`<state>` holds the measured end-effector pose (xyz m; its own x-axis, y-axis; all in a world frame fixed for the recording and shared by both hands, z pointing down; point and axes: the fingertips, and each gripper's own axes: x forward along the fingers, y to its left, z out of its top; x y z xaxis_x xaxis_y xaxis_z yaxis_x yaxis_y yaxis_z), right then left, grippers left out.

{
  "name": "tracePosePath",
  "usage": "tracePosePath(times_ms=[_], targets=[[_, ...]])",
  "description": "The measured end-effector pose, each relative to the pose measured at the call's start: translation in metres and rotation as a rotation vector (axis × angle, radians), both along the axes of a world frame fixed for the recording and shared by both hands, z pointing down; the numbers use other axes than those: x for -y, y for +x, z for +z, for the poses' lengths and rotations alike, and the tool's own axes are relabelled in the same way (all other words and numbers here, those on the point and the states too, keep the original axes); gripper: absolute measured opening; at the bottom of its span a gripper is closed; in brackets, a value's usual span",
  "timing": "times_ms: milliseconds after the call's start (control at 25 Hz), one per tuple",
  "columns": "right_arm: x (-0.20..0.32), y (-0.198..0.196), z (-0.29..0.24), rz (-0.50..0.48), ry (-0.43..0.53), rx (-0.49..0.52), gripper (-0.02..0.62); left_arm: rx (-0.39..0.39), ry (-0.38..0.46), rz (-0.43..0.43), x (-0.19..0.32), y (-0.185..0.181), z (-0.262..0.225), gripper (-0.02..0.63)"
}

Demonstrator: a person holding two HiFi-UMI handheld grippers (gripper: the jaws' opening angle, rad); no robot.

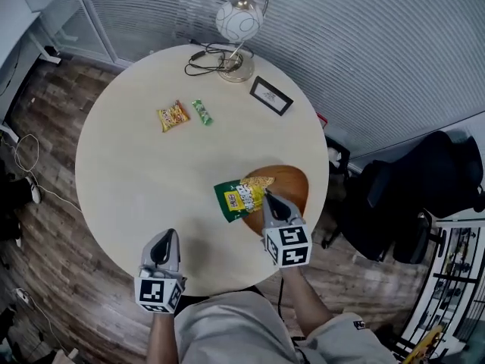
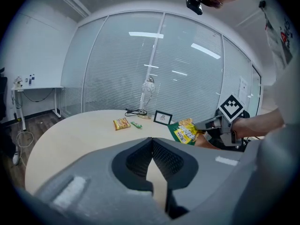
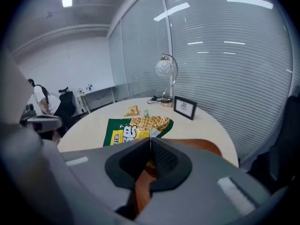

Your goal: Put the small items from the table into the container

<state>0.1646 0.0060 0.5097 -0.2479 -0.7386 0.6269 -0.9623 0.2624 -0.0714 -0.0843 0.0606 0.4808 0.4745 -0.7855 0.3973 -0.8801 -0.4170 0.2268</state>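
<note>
Head view: the right hand-held gripper [image 1: 267,196] pinches a green bag [image 1: 239,199], print too blurred to read, partly over the brown bowl [image 1: 292,183]. The left hand-held gripper [image 1: 164,237] is pressed together, empty.

Support surface: round table [image 1: 136,196], pale beige top, on a wood-plank floor.

Directly on it:
- Far edge: desk lamp [image 1: 237,68] with brass base and white globe shade; dark cable [image 1: 201,61] coiled just left of the base.
- Black picture frame [image 1: 270,95] near the lamp, to its right.
- Orange snack packet [image 1: 173,116] and small green packet [image 1: 201,112], side by side, apart, left of centre.
- Wooden bowl [image 1: 292,184] at the near right edge.
</note>
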Motion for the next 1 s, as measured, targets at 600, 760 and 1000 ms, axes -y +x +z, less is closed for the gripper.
tracePosePath(times_ms=[600, 760, 1000], targets=[[-0.017, 0.106, 0.069, 0.111, -0.201, -0.121, 0.057, 0.021, 0.001, 0.066, 0.002, 0.035, -0.002, -0.006], [-0.006, 0.087, 0.010, 0.114, 0.031, -0.012, 0.003, 0.009, 0.022, 0.076, 0.011, 0.048, 0.000, -0.006], [-0.012, -0.003, -0.061, 0.085, 0.318, 0.073, 0.003, -0.028, 0.042, 0.088, 0.023, 0.058, -0.001, -0.008]])
